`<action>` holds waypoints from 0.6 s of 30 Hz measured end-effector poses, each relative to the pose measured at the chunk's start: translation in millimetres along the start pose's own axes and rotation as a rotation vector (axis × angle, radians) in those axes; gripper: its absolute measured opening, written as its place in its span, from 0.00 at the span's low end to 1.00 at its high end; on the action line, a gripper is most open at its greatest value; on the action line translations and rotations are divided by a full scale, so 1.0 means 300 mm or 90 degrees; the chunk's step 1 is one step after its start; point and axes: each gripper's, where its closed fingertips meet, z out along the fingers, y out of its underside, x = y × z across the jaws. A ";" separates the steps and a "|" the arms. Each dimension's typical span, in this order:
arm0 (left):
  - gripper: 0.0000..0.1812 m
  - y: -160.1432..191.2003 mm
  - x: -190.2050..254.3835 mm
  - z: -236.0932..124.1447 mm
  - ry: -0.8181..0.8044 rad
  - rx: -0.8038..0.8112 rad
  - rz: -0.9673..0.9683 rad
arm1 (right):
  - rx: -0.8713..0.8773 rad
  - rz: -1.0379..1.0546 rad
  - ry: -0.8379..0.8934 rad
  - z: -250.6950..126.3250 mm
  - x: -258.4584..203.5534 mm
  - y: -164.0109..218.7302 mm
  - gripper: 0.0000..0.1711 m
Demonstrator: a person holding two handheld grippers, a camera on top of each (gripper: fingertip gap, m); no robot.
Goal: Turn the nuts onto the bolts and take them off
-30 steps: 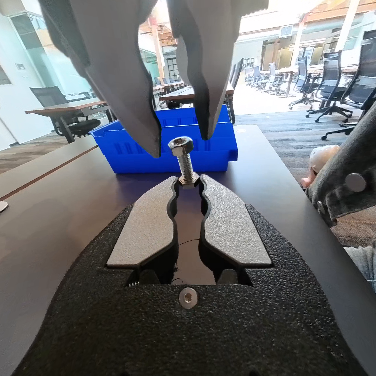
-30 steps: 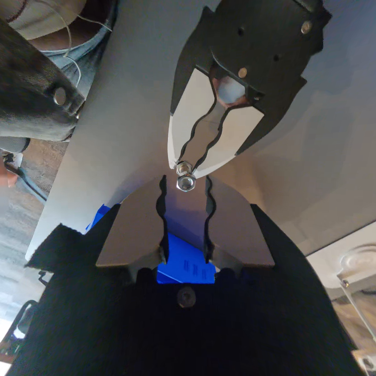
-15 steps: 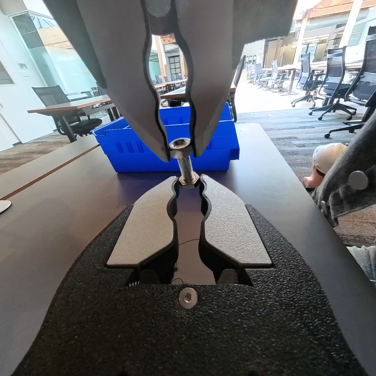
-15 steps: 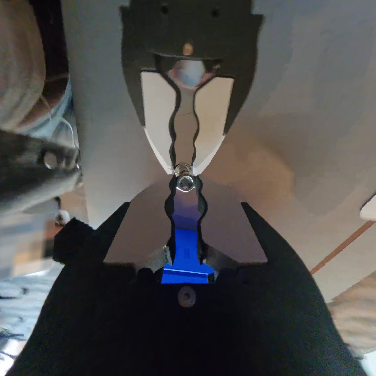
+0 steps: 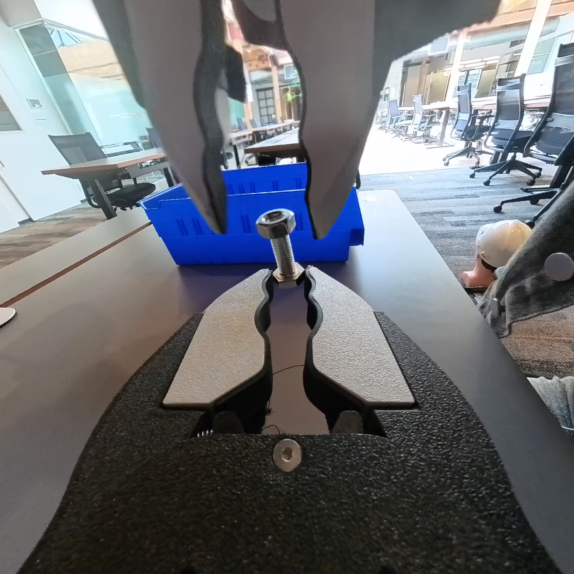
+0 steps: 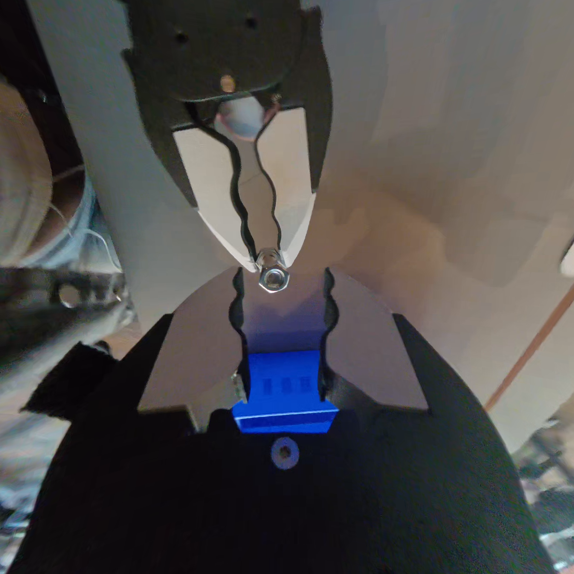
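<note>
We are clenching the left gripper [image 5: 287, 276] on the upright steel bolt's [image 5: 282, 253] head; the right gripper [image 5: 268, 231], released, is straddling the hexagonal steel nut [image 5: 275, 224] at its tip. Advice: centre, then close squarely on flats.

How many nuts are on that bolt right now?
1: the nut sits at the bolt's top end, between the open right gripper's fingers. The left gripper clamps the bolt's hex head.

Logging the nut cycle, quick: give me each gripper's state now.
Left gripper: shut on the bolt at its hex head, shank upright.
Right gripper: open, fingertips either side of the nut, not touching.
</note>
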 end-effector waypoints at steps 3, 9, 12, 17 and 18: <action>0.10 0.000 0.003 0.000 0.002 0.001 0.000 | 0.031 -0.186 -0.027 -0.033 -0.008 -0.019 0.30; 0.10 -0.002 0.001 -0.002 0.005 0.003 -0.007 | 0.000 -0.420 -0.104 -0.037 -0.049 -0.004 0.29; 0.10 -0.002 -0.002 -0.002 0.006 0.004 -0.010 | -0.012 -0.456 -0.113 -0.022 -0.044 -0.016 0.28; 0.10 -0.002 0.000 -0.004 0.006 0.005 -0.011 | -0.024 -0.496 -0.129 0.001 -0.040 -0.016 0.25; 0.10 -0.003 0.000 -0.004 0.007 0.005 -0.011 | -0.028 -0.499 -0.132 0.003 -0.038 -0.012 0.24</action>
